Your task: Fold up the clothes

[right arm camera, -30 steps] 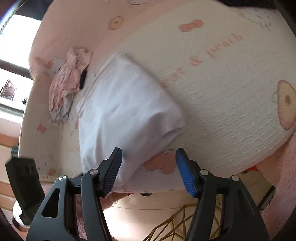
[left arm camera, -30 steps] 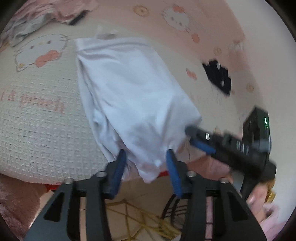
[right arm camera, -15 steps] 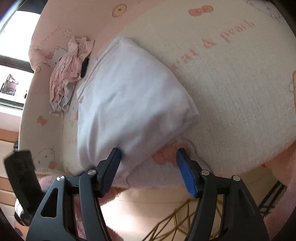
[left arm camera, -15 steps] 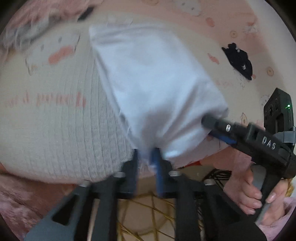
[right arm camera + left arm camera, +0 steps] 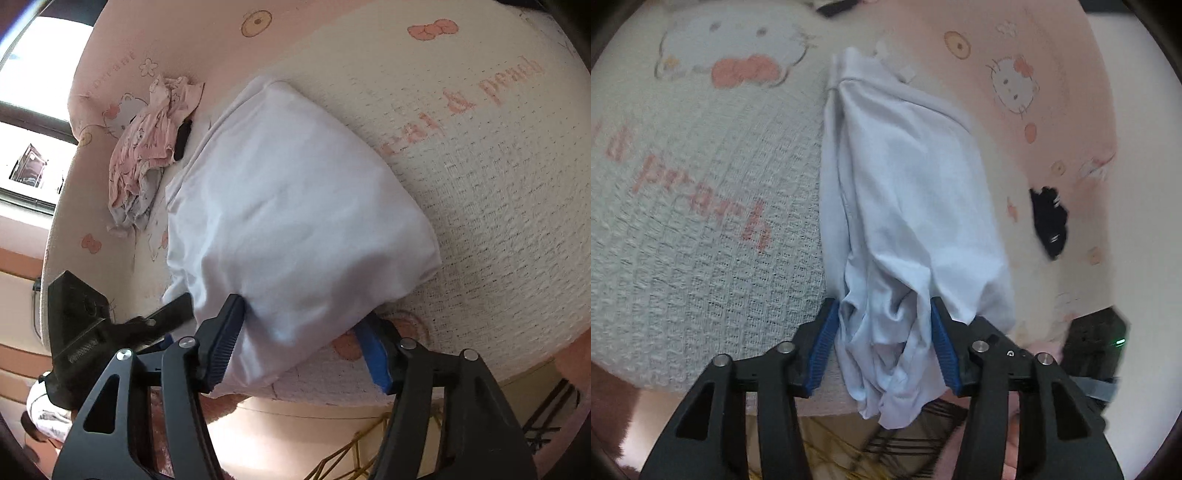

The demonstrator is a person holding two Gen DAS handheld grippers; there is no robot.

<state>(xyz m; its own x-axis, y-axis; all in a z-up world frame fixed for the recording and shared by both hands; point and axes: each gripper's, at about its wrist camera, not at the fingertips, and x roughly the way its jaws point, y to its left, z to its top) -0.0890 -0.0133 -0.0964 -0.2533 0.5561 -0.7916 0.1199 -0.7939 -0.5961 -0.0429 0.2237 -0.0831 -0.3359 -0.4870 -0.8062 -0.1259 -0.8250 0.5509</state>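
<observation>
A white garment (image 5: 916,184) lies folded into a long pad on the cream waffle blanket (image 5: 701,258), its near end hanging over the bed's edge. My left gripper (image 5: 882,310) straddles that crumpled near end; its jaws are closing, and the bunched cloth fills the gap without looking squeezed. In the right wrist view the same garment (image 5: 295,221) looks smooth and puffy. My right gripper (image 5: 301,314) straddles its near corner with jaws closing, the left pad against the cloth and the right pad partly under the edge. The left gripper's black housing (image 5: 85,321) shows at lower left.
A pink patterned garment (image 5: 147,147) lies crumpled at the far side of the bed, near a window (image 5: 22,74). A small black item (image 5: 1049,221) rests on the pink sheet to the right. Below the bed's edge stands a gold wire frame (image 5: 351,454).
Both grippers came in closer to the garment's near end. The left one rolled, its jaws narrowed and then widened, and the cloth now sits bunched between them. The right jaws now straddle the corner.
</observation>
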